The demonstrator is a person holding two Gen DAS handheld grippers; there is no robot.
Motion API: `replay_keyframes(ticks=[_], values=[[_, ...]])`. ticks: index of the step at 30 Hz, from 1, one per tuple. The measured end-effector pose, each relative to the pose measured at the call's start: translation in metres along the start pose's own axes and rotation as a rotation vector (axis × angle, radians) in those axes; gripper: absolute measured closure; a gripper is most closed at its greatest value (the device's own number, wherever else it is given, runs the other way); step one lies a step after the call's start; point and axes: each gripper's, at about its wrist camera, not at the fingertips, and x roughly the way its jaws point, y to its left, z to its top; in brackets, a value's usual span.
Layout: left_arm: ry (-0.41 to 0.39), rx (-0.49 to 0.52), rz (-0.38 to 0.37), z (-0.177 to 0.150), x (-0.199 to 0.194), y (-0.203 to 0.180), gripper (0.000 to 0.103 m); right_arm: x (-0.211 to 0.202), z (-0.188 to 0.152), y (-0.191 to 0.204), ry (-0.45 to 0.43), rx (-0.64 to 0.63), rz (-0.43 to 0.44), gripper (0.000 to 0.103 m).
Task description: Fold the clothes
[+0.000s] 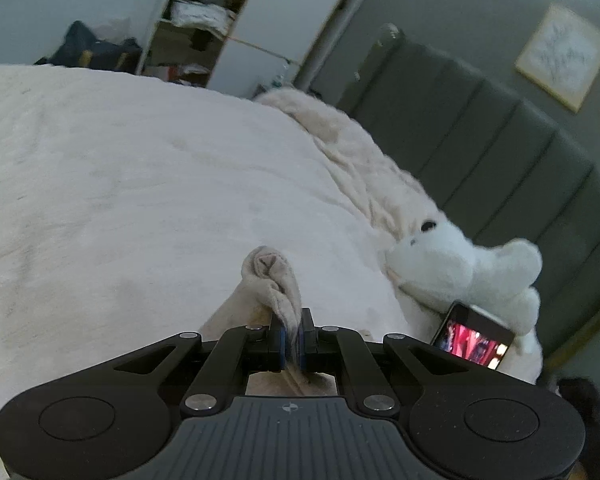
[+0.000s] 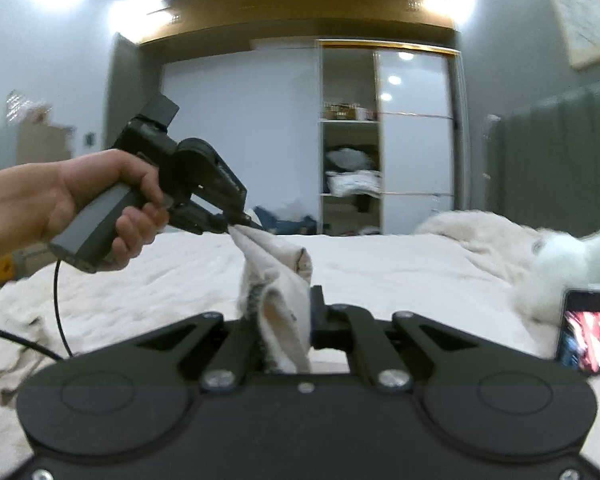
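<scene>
A cream cloth garment [image 2: 276,276] hangs in the air over the bed, stretched between both grippers. My left gripper [image 1: 291,330] is shut on a bunched fold of that cream garment [image 1: 270,276], which sticks up past the pads. From the right wrist view, the left gripper [image 2: 244,222] is held by a hand [image 2: 96,200] at upper left, pinching the garment's far corner. My right gripper [image 2: 284,320] is shut on the near end of the cloth, which fills the gap between its fingers.
A white fluffy blanket covers the bed [image 1: 120,180]. A white plush toy [image 1: 460,268] and a lit phone [image 1: 474,340] lie at the right by the grey headboard [image 1: 480,140]. An open wardrobe [image 2: 350,160] stands behind. A black cable [image 2: 58,312] trails from the left handle.
</scene>
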Motion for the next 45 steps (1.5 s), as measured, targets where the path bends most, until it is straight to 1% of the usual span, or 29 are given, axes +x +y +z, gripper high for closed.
replay_keyframes(ticks=[2,5,7,8,9,10,11,13,17,21,22,24,25,26,28,30,31,33,34,35,36,38,39,40,41,42,43,44,45], values=[[0.031,0.043,0.016,0.006,0.028,-0.030,0.098,0.003,-0.009,-0.040,0.018,0.077,-0.045,0.103],[0.083,0.114,0.042,0.015,0.074,-0.075,0.098,0.018,-0.031,-0.079,0.057,0.177,-0.097,0.103],[0.147,0.184,0.068,0.011,0.119,-0.104,0.098,0.025,-0.049,-0.101,0.086,0.227,-0.121,0.103],[0.164,0.197,0.075,0.008,0.130,-0.107,0.098,0.030,-0.058,-0.115,0.107,0.256,-0.133,0.103],[0.202,0.224,0.089,0.003,0.155,-0.117,0.098,0.035,-0.067,-0.124,0.131,0.284,-0.143,0.103],[0.236,0.248,0.098,-0.003,0.175,-0.125,0.098,0.045,-0.071,-0.122,0.145,0.303,-0.151,0.103],[0.256,0.265,0.104,-0.008,0.189,-0.130,0.098,0.050,-0.082,-0.132,0.173,0.347,-0.173,0.103],[0.292,0.297,0.115,-0.019,0.213,-0.139,0.098,0.049,-0.097,-0.141,0.200,0.378,-0.196,0.103],[0.346,0.353,0.115,-0.032,0.251,-0.159,0.098,0.054,-0.121,-0.152,0.262,0.436,-0.245,0.103],[0.394,0.397,0.138,-0.040,0.275,-0.170,0.098,0.056,-0.127,-0.157,0.300,0.447,-0.268,0.103],[0.411,0.400,0.151,-0.044,0.280,-0.169,0.094,0.056,-0.128,-0.154,0.312,0.423,-0.280,0.103],[0.431,0.394,0.167,-0.047,0.286,-0.166,0.090,0.053,-0.129,-0.149,0.329,0.388,-0.300,0.103],[0.438,0.384,0.164,-0.047,0.288,-0.164,0.085,0.055,-0.132,-0.156,0.344,0.391,-0.330,0.102],[0.438,0.353,0.143,-0.044,0.287,-0.159,0.080,0.051,-0.132,-0.156,0.346,0.400,-0.345,0.102],[0.376,0.241,0.045,-0.031,0.269,-0.144,0.054,0.043,-0.132,-0.162,0.345,0.422,-0.382,0.097],[0.313,0.139,-0.043,-0.018,0.250,-0.130,0.046,0.035,-0.128,-0.170,0.331,0.430,-0.439,0.096],[0.281,0.126,-0.058,-0.012,0.238,-0.122,0.042,0.033,-0.127,-0.175,0.324,0.429,-0.469,0.094],[0.215,0.131,-0.062,-0.002,0.211,-0.108,0.035,0.032,-0.122,-0.183,0.300,0.401,-0.529,0.092],[0.196,0.138,-0.055,-0.001,0.201,-0.101,0.035,0.032,-0.119,-0.185,0.288,0.380,-0.556,0.092],[0.161,0.145,-0.041,0.001,0.181,-0.086,0.034,0.030,-0.114,-0.185,0.264,0.349,-0.579,0.092],[0.131,0.146,-0.028,0.003,0.162,-0.071,0.031,0.030,-0.112,-0.185,0.251,0.334,-0.586,0.092],[0.097,0.111,-0.011,0.003,0.130,-0.037,0.029,0.028,-0.100,-0.181,0.192,0.285,-0.593,0.092],[0.081,0.088,-0.001,0.002,0.113,-0.016,0.026,0.026,-0.093,-0.178,0.163,0.263,-0.590,0.089],[0.071,0.050,0.014,-0.002,0.096,0.010,0.022,0.026,-0.083,-0.171,0.130,0.231,-0.558,0.083],[0.070,0.028,0.023,-0.004,0.089,0.025,0.021,0.026,-0.078,-0.166,0.121,0.214,-0.535,0.076],[0.075,0.005,0.030,-0.008,0.083,0.039,0.021,0.026,-0.075,-0.163,0.120,0.201,-0.515,0.057],[0.091,-0.041,0.040,-0.016,0.076,0.066,0.021,0.030,-0.069,-0.153,0.135,0.170,-0.467,0.043],[0.114,-0.098,0.047,-0.030,0.071,0.095,0.021,0.037,-0.063,-0.138,0.171,0.125,-0.386,0.039],[0.135,-0.146,0.050,-0.042,0.067,0.119,0.021,0.041,-0.060,-0.129,0.194,0.097,-0.337,0.035]])
